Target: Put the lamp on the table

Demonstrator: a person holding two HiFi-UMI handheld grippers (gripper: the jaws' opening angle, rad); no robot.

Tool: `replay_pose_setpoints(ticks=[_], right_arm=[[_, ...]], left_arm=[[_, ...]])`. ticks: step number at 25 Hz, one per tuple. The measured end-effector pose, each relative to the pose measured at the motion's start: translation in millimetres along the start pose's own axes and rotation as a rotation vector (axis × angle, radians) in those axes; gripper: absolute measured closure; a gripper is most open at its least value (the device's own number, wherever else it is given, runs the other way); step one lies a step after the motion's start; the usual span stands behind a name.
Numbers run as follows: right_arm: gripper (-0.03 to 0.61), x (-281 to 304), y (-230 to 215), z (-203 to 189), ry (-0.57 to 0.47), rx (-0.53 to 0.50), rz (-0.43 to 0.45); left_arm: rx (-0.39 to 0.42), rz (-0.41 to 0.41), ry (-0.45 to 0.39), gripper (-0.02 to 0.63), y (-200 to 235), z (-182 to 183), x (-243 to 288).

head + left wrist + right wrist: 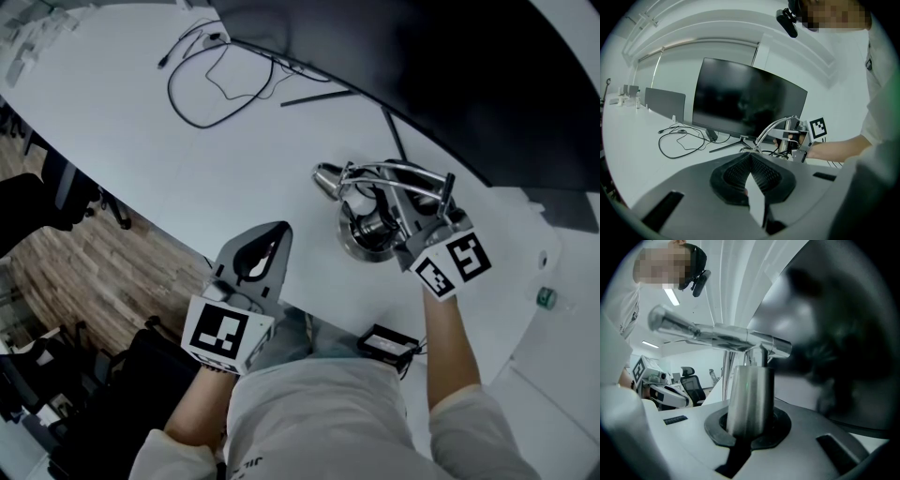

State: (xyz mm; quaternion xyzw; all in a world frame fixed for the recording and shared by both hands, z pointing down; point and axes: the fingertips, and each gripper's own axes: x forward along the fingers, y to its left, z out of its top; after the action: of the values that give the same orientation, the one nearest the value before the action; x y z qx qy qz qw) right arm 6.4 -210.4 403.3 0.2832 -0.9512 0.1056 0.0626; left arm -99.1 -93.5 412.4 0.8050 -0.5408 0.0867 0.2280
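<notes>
The right tongs (410, 225) are clamped tight on the upright column of the polished chrome desk lamp (367, 234). In the right gripper view the smooth metal cylinder sits squarely between the black pads, with the lamp's horizontal arm crossing above it. The left tongs (279, 232) hang low in the centre of the head view with their tips together and nothing between them, so they give the lamp no support.

The lamp's round base lies right of centre in the head view, over the white table (141, 122) and not far from its near edge. I cannot tell whether the base is fully seated or a little above the surface.

The main risk I see is tipping. The long arm and shade reach out to the left of the column, so the weight probably sits off-centre. If the tongs let go before the base is flat, the lamp may rock over toward the shade.

Slipping is a second risk. The pads grip bare, glossy metal at one narrow band, so the column could twist or slide under the arm's leverage.

A dark cord seems to coil by the base. If it is caught underneath, the base would be left tilted.

The base is also close to the table's lower edge, so a nudge during release could push it toward the drop. Moving the lamp toward the upper right would bring its arm near the foot of the large black monitor (422, 66).
</notes>
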Motion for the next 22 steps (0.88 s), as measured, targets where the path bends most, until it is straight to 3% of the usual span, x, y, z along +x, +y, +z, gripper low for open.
replay_pose_setpoints(ticks=[22], right_arm=[[0.548,8.5,-1.1,-19.4,0.042,-0.041,0.003]], left_arm=[[-0.015,0.016,0.007,0.611,7.1,-4.5,0.7]])
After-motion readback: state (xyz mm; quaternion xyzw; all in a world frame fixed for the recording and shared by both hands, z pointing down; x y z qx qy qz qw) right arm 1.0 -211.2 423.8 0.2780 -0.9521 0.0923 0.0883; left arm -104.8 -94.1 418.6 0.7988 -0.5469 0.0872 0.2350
